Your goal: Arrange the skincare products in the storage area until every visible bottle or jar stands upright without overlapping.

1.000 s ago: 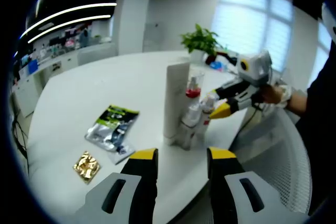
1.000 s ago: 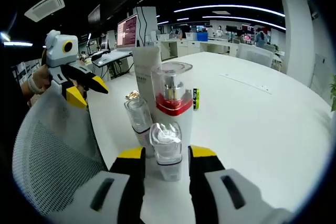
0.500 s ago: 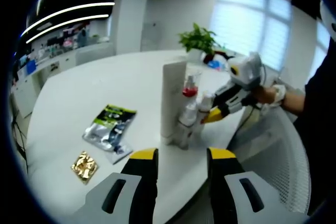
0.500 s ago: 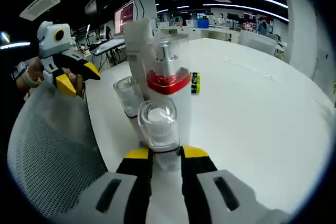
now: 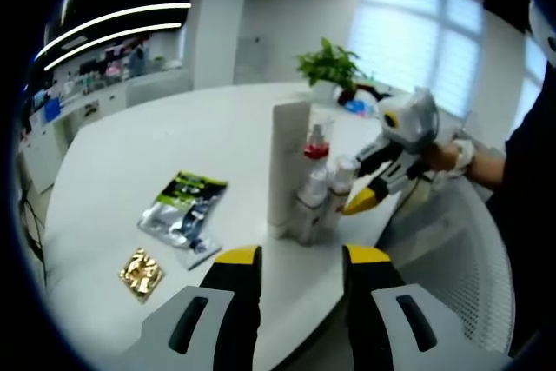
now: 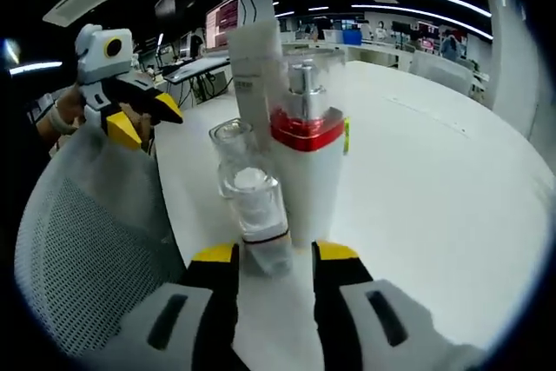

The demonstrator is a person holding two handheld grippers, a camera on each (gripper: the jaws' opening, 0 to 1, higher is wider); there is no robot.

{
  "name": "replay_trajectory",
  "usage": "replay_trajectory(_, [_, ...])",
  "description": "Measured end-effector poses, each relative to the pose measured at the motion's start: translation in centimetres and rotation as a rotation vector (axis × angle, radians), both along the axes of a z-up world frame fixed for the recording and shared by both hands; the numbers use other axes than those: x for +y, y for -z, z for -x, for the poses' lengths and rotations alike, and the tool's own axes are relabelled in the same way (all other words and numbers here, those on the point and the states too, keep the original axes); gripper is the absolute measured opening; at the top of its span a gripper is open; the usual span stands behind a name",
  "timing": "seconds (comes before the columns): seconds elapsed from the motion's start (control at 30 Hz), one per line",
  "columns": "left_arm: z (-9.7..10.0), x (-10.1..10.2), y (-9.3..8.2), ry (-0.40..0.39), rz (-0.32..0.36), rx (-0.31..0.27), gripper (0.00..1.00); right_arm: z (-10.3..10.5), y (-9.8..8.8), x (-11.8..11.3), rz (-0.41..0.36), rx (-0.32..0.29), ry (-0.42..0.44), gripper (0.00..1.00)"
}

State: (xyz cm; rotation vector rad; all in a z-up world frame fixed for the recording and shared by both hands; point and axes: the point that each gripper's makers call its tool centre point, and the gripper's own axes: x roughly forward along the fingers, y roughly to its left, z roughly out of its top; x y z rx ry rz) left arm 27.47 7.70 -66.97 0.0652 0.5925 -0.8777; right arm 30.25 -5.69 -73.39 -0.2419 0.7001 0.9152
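Left tongs (image 5: 295, 271): yellow-tipped black jaws on a grey body, parted with an empty gap between them; in the right gripper view (image 6: 143, 115) they hang raised in the air, jaws apart.
Left hand (image 6: 61, 119): wraps the grey handle behind the tongs.
Right tongs (image 6: 271, 258): yellow-tipped black jaws, spread apart; in the left gripper view (image 5: 369, 193) they point downward at a slant.
Right hand (image 5: 447, 155): grips the handle, a dark sleeve (image 5: 530, 162) behind it.

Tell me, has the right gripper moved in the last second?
Yes. In the left gripper view the right gripper has dropped lower beside the tall white tube.
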Motion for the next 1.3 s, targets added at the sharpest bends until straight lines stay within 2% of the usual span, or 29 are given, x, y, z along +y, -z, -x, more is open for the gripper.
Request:
replay_trajectory(0.07, [0.0,0.0,0.0,0.000,0.001,-0.001,0.33,0.4,0.4,-0.4,0.035,0.028,0.007,0.29])
replay_trajectory(0.13, [-0.1,0.0,0.0,-0.001,0.002,-0.001,0.33,1.0,0.6,-0.2,0.038,0.071,0.007,0.25])
replay_trajectory(0.2, [-0.1,0.1,0.0,-0.002,0.002,-0.001,0.33,1.3,0.5,0.2,0.030,0.081,-0.004,0.20])
replay_trajectory(0.27, [-0.1,0.1,0.0,-0.001,0.003,0.000,0.33,1.9,0.8,0.5,0.049,0.112,-0.027,0.20])
replay_trajectory(0.33, [0.0,0.0,0.0,0.007,0.003,0.001,0.33,1.7,0.9,0.5,0.085,0.079,-0.038,0.19])
replay_trajectory(0.6, [0.2,0.1,0.2,0.008,-0.001,0.005,0.33,0.9,1.7,0.4,0.139,0.083,-0.052,0.15])
replay_trajectory(0.83, [0.3,0.2,0.3,0.000,0.003,0.007,0.33,0.2,1.6,0.6,0.133,0.085,-0.044,0.13])
replay_trajectory(1.03, [0.4,0.1,0.3,0.003,0.006,0.008,0.33,0.0,1.5,1.3,0.113,0.118,-0.026,0.15])
replay_trajectory(1.3, [0.5,-0.1,0.4,0.000,0.010,0.014,0.33,-0.8,1.6,1.9,0.102,0.118,0.001,0.15])
